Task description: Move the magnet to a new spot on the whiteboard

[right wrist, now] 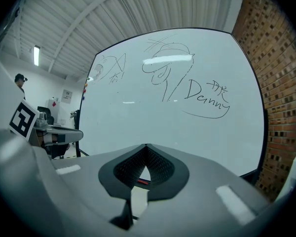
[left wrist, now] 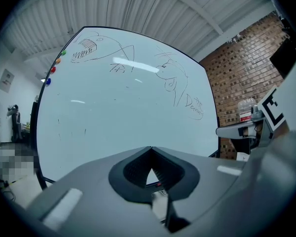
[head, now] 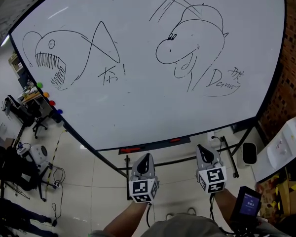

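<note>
Because small round coloured magnets sit well apart at the white whiteboard edge, your left gripper and right gripper hang low, jaws together, empty.

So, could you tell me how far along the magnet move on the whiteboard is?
Nothing looks done yet: the coloured magnets sit in a row at the whiteboard's left edge. Nothing is in hand: the left gripper and right gripper are shut, empty, and low, short of the board. Left: reach a magnet, grip it, place it elsewhere.
</note>
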`<state>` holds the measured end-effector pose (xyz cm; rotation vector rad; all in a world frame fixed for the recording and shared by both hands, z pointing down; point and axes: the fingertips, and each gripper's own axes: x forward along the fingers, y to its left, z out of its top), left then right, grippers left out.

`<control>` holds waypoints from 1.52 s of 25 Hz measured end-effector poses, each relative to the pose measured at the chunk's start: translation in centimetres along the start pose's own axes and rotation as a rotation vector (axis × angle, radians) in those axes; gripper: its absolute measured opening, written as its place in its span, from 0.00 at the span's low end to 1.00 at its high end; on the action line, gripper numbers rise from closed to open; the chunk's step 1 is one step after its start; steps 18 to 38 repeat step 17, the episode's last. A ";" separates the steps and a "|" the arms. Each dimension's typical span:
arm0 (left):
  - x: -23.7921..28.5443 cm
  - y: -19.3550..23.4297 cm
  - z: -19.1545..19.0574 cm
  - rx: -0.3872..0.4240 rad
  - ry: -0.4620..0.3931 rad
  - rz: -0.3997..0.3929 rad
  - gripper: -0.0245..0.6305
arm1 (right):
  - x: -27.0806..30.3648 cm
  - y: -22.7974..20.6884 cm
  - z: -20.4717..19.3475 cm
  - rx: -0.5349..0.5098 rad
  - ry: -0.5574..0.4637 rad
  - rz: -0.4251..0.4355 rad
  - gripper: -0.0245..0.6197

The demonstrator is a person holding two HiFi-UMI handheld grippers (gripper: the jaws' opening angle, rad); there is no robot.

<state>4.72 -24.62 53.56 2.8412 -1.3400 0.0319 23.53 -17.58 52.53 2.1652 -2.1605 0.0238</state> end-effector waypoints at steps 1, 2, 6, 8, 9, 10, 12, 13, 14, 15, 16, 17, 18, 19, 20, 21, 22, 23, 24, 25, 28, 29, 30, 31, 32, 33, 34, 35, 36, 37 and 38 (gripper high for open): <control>0.0 0.1 0.0 -0.003 0.000 0.000 0.04 | 0.1 0.1 0.0 -0.001 0.000 -0.001 0.04; 0.1 0.2 -0.1 -0.006 0.000 -0.001 0.04 | 0.1 0.1 0.0 -0.002 0.000 -0.003 0.04; 0.0 0.5 -0.2 -0.012 -0.001 -0.002 0.04 | 0.3 0.4 -0.1 -0.004 0.001 -0.005 0.04; 0.1 0.6 -0.2 -0.016 0.001 -0.001 0.04 | 0.4 0.5 -0.1 -0.005 0.000 -0.006 0.04; 0.1 0.6 -0.2 -0.019 0.002 -0.001 0.04 | 0.4 0.5 -0.1 -0.006 0.000 -0.006 0.04; 0.1 0.6 -0.3 -0.024 0.003 0.000 0.04 | 0.4 0.5 -0.1 -0.007 0.000 -0.006 0.04; 0.1 0.6 -0.4 -0.030 0.004 0.001 0.04 | 0.3 0.4 -0.1 -0.008 0.002 -0.007 0.04; 0.1 0.6 -0.5 -0.031 0.005 0.002 0.04 | 0.3 0.3 -0.2 -0.008 0.004 -0.007 0.04; 0.1 0.6 -0.5 -0.031 0.005 0.003 0.04 | 0.3 0.3 -0.2 -0.008 0.004 -0.007 0.04; 0.2 0.5 -0.5 -0.030 0.004 0.004 0.04 | 0.3 0.3 -0.2 -0.008 0.003 -0.007 0.04; 0.2 0.5 -0.5 -0.030 0.003 0.004 0.04 | 0.4 0.2 -0.2 -0.008 0.001 -0.006 0.04; 0.2 0.5 -0.5 -0.029 0.003 0.005 0.04 | 0.4 0.2 -0.2 -0.008 0.000 -0.005 0.04; 0.2 0.5 -0.5 -0.029 0.003 0.005 0.04 | 0.4 0.2 -0.2 -0.008 0.000 -0.005 0.04; 0.2 0.5 -0.5 -0.029 0.003 0.005 0.04 | 0.4 0.2 -0.2 -0.008 0.000 -0.005 0.04; 0.2 0.5 -0.5 -0.029 0.003 0.005 0.04 | 0.4 0.2 -0.2 -0.008 0.000 -0.005 0.04; 0.2 0.5 -0.5 -0.029 0.003 0.005 0.04 | 0.4 0.2 -0.2 -0.008 0.000 -0.005 0.04; 0.2 0.5 -0.5 -0.029 0.003 0.005 0.04 | 0.4 0.2 -0.2 -0.008 0.000 -0.005 0.04; 0.2 0.5 -0.5 -0.029 0.003 0.005 0.04 | 0.4 0.2 -0.2 -0.008 0.000 -0.005 0.04; 0.2 0.5 -0.5 -0.029 0.003 0.005 0.04 | 0.4 0.2 -0.2 -0.008 0.000 -0.005 0.04; 0.2 0.5 -0.5 -0.029 0.003 0.005 0.04 | 0.4 0.2 -0.2 -0.008 0.000 -0.005 0.04; 0.2 0.5 -0.5 -0.029 0.003 0.005 0.04 | 0.4 0.2 -0.2 -0.008 0.000 -0.005 0.04; 0.2 0.5 -0.5 -0.029 0.003 0.005 0.04 | 0.4 0.2 -0.2 -0.008 0.000 -0.005 0.04; 0.2 0.5 -0.5 -0.029 0.003 0.005 0.04 | 0.4 0.2 -0.2 -0.008 0.000 -0.005 0.04; 0.2 0.5 -0.5 -0.029 0.003 0.005 0.04 | 0.4 0.2 -0.2 -0.008 0.000 -0.005 0.04; 0.2 0.5 -0.5 -0.029 0.003 0.005 0.04 | 0.4 0.2 -0.2 -0.008 0.000 -0.005 0.04; 0.2 0.5 -0.5 -0.029 0.003 0.005 0.04 | 0.4 0.2 -0.2 -0.008 0.000 -0.005 0.04; 0.2 0.5 -0.5 -0.029 0.003 0.005 0.04 | 0.4 0.2 -0.2 -0.008 0.000 -0.005 0.04; 0.2 0.5 -0.5 -0.029 0.003 0.005 0.04 | 0.4 0.2 -0.2 -0.008 0.000 -0.005 0.04; 0.2 0.5 -0.5 -0.029 0.003 0.005 0.04 | 0.4 0.2 -0.2 -0.008 0.000 -0.005 0.04; 0.2 0.5 -0.5 -0.029 0.003 0.005 0.04 | 0.4 0.2 -0.2 -0.008 0.000 -0.005 0.04; 0.2 0.5 -0.5 -0.029 0.003 0.005 0.04 | 0.4 0.2 -0.2 -0.008 0.000 -0.005 0.04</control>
